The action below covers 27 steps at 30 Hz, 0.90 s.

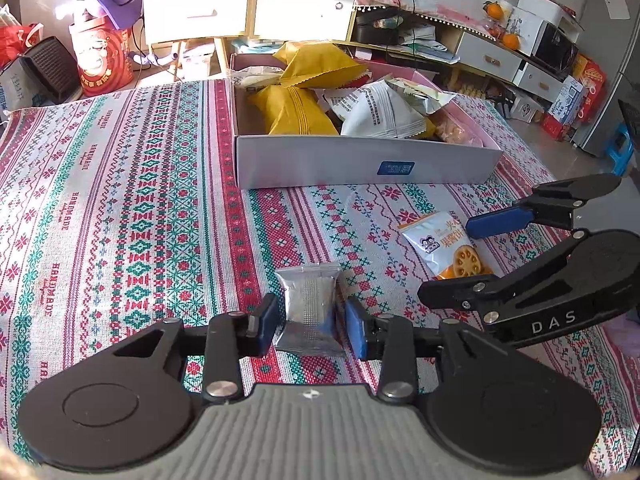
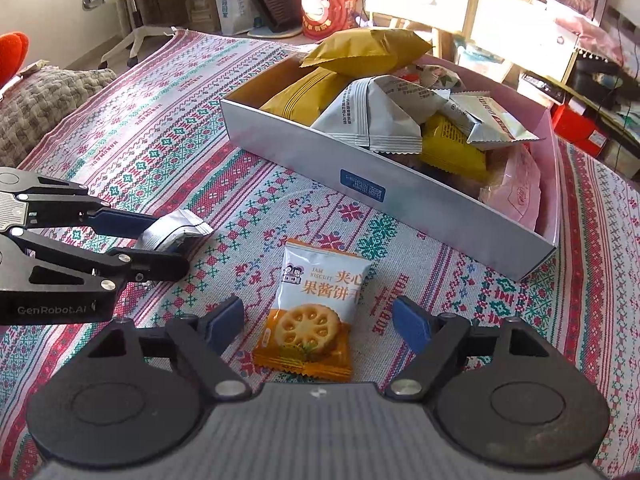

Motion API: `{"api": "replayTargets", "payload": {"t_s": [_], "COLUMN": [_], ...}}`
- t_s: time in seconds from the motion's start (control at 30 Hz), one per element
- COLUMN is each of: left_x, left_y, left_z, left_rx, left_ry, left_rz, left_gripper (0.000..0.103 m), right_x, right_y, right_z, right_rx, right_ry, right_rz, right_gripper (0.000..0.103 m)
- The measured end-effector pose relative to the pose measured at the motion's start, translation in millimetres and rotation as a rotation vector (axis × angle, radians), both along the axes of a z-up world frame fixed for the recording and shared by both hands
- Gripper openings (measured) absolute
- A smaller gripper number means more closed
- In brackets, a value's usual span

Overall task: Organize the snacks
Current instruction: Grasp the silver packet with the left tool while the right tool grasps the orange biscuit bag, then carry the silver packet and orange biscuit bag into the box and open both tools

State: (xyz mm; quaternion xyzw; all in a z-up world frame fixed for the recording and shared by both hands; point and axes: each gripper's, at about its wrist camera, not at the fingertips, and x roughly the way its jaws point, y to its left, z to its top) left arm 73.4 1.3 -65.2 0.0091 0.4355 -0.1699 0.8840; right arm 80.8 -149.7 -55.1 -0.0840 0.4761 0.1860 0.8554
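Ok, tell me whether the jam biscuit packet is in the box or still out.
Out. The jam biscuit packet lies flat on the tablecloth, in front of the box, apart from it.

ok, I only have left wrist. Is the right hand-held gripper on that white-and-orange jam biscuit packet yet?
Observer: No. The right hand-held gripper is open, one finger each side of the white-and-orange jam biscuit packet, neither touching it.
Operator: Room at the box's right end?
Observer: Little, I'd say: a pale pink packet lies in that end of the shallow white cardboard box.
Operator: Anything beyond my left edge?
Observer: A grey knitted throw at the far corner.
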Motion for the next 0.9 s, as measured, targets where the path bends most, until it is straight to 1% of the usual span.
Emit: {"api": "replayTargets", "payload": {"t_s": [0.07,0.17,0.27,0.33,0.4,0.43,0.6,0.9], "left_x": [0.7,1.0,1.3,1.6,1.7,1.7,1.4,2.3], "left_y": [0.9,1.2,0.3,-0.7,-2.1,-2.5,-4.0,-1.4], "left_z": [0.0,0.5,1.1,1.3,1.5,1.5,1.9,4.8], "left_rx": [-0.010,-0.016,-0.010,0.002,0.019,0.026,0.047,0.027], "left_ry": [0.001,0.004,0.009,0.009,0.007,0.007,0.010,0.026], "left_rz": [0.008,0.020,0.030,0.036,0.038,0.041,0.048,0.067], "left_gripper": [0.043,0.042,0.041,0.038,0.035,0.033,0.031,0.027], "right_x": [-0.9,-4.6,-6.6,-8.2,-9.2,-9.5,-10.1,-8.3], "right_y": [3.4,5.7,6.9,8.3,9.8,10.3,13.9,8.3], "right_z": [-0.2,0.6,2.8,4.3,5.7,6.1,7.7,10.1], "right_rx": [-0.003,-0.020,-0.015,-0.015,-0.014,-0.016,-0.037,-0.030], "right_ry": [-0.005,-0.012,-0.006,-0.004,-0.002,0.000,0.002,0.026], "right_rz": [0.001,0.005,0.010,0.016,0.017,0.015,-0.002,-0.053], "right_gripper": [0.075,0.070,0.057,0.050,0.041,0.040,0.036,0.036]}}
